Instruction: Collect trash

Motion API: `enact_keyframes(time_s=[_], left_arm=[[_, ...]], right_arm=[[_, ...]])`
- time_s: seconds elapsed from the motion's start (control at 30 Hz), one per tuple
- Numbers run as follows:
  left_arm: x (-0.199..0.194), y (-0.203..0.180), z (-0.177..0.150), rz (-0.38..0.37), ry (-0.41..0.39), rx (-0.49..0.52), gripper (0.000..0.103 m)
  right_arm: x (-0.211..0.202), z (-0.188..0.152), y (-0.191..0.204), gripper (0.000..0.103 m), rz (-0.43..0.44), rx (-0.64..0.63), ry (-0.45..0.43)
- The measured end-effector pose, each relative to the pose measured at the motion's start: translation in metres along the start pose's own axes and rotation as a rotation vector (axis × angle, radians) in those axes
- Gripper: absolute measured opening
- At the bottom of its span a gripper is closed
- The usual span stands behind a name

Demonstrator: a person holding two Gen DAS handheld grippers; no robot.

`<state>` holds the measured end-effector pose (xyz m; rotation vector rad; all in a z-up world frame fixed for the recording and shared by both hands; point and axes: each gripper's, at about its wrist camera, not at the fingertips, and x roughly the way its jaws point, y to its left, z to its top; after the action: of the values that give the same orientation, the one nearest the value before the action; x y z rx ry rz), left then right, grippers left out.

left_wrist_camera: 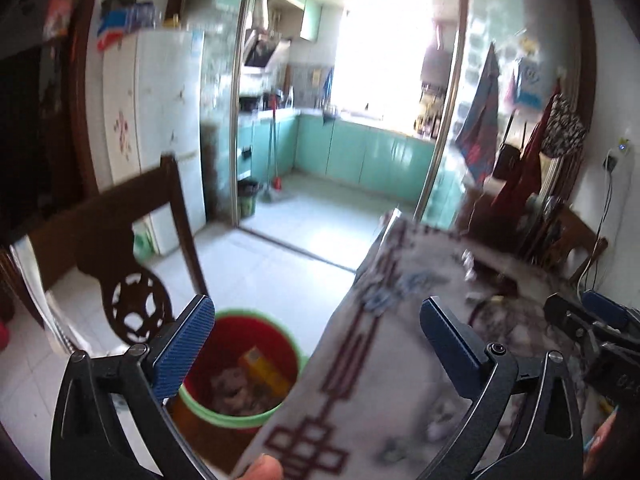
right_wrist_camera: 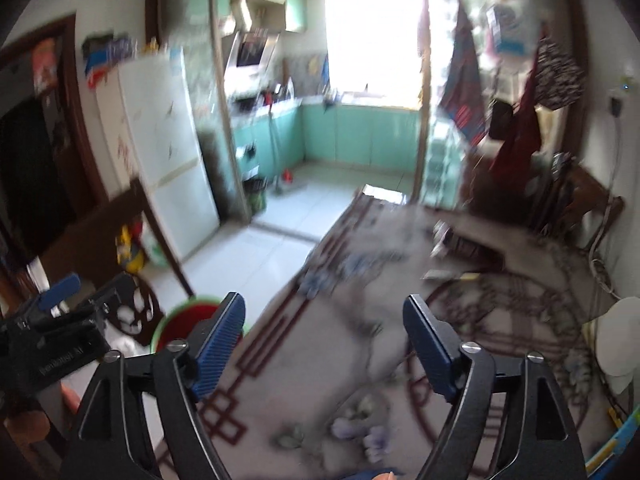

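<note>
Left tongs (left_wrist_camera: 316, 344) spread wide, empty, tilted down over bin (left_wrist_camera: 240, 368), right tongs (right_wrist_camera: 324, 344) likewise released, seemingly above table (right_wrist_camera: 500, 320)

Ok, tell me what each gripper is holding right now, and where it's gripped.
Nothing is held. The left gripper and the right gripper both have open jaws with nothing between them.

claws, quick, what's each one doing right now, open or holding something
Left claw: open, nothing between its pads; the red bin sits below it.
Right claw: open, holding nothing, over the patterned tablecloth.
</note>
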<state>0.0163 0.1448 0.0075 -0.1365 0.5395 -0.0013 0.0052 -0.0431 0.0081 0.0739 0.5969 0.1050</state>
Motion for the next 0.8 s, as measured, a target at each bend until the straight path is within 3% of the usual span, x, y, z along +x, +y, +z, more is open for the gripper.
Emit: enact_keyframes(time_s=[0.13,0.27,0.37,0.8], left_arm=[[-0.019,-0.030,0.009,0.023,-0.062,0.012,0.103],[-0.035,-0.052,0.013,-0.048,-0.105,-0.003,0.103],[-0.038,-0.066,0.016,-0.059,-0.086,-0.002,0.103],[-0.047,-0.095,0.009,-0.025,-0.042,0.035,0.103]], right_arm=[[-0.034,0.015,-0.029,0.088,-0.021,0.061,-0.103],[-0.057,0.021,-0.050,0.093,-0.135,0.049,-0.156],[-0.066,0.022,-0.060,0.095,-0.196,0.043,-0.176],[-0.070,0.017,-0.089,0.096,-0.153,0.076,-0.127]])
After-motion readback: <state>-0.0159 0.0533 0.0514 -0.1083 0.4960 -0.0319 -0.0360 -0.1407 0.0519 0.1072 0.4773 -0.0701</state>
